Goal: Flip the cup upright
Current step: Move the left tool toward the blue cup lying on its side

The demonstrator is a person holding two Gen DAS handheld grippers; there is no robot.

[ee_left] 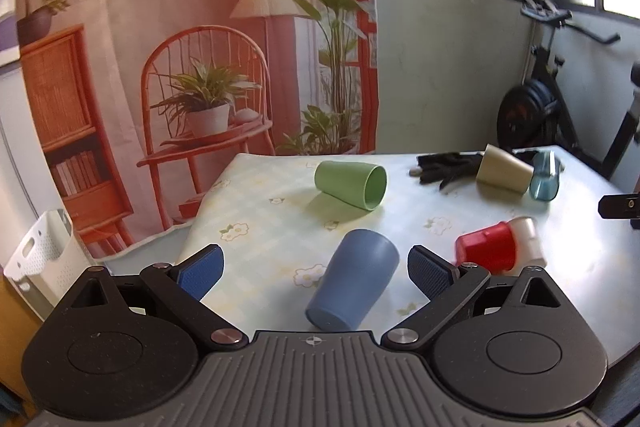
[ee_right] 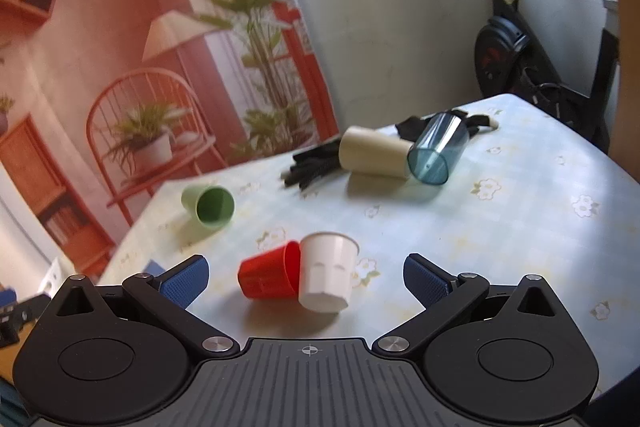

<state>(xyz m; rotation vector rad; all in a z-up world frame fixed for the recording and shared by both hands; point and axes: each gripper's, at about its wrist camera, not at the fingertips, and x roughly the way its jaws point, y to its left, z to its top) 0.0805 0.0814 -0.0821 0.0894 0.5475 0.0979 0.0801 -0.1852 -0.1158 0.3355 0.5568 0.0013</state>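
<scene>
Several cups lie on their sides on the flowered tablecloth (ee_left: 260,211). In the left wrist view a blue cup (ee_left: 354,279) lies between the open fingers of my left gripper (ee_left: 316,269), base toward me, untouched. Beyond it are a green cup (ee_left: 352,183), a red cup (ee_left: 486,251) with a white cup (ee_left: 528,237), a beige cup (ee_left: 502,169) and a clear teal cup (ee_left: 544,177). In the right wrist view my right gripper (ee_right: 306,277) is open just before the red cup (ee_right: 270,275) and white cup (ee_right: 326,275), which touch. Green (ee_right: 210,207), beige (ee_right: 374,153) and teal (ee_right: 438,155) cups lie farther off.
A black glove (ee_left: 448,165) lies by the beige cup; it also shows in the right wrist view (ee_right: 316,161). An exercise bike (ee_left: 548,95) stands behind the table's right side. A white laundry basket (ee_left: 38,259) stands on the floor at left. A printed backdrop hangs behind.
</scene>
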